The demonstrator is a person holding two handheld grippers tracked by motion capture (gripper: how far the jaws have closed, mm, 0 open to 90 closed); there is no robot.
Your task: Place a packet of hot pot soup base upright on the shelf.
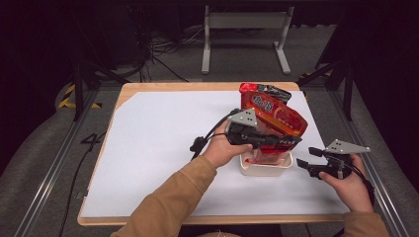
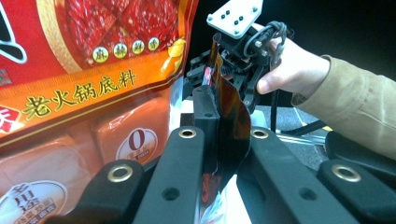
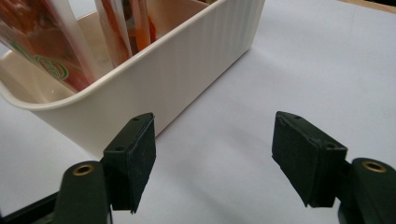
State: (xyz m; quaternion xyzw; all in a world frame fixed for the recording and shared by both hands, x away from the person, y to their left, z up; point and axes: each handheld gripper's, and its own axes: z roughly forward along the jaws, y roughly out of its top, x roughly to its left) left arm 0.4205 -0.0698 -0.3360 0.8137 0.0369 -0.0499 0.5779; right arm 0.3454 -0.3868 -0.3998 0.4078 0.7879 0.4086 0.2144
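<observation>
My left gripper [image 1: 276, 141] was clamped on the edge of a glossy red-and-orange pouch [image 1: 276, 118], which stood tilted in a cream ribbed tub [image 1: 264, 169]. My right gripper [image 1: 309, 158] sat open just beside the tub. White sheet [image 1: 158, 143] over a wooden table [image 1: 148, 87], dark room, and another packet [image 1: 264, 89] sat behind.

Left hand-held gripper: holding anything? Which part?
Yes. The left hand-held gripper is shut on the thin side edge of a red sauce packet standing in the white bin. The right hand-held gripper is open, holding nothing.
</observation>
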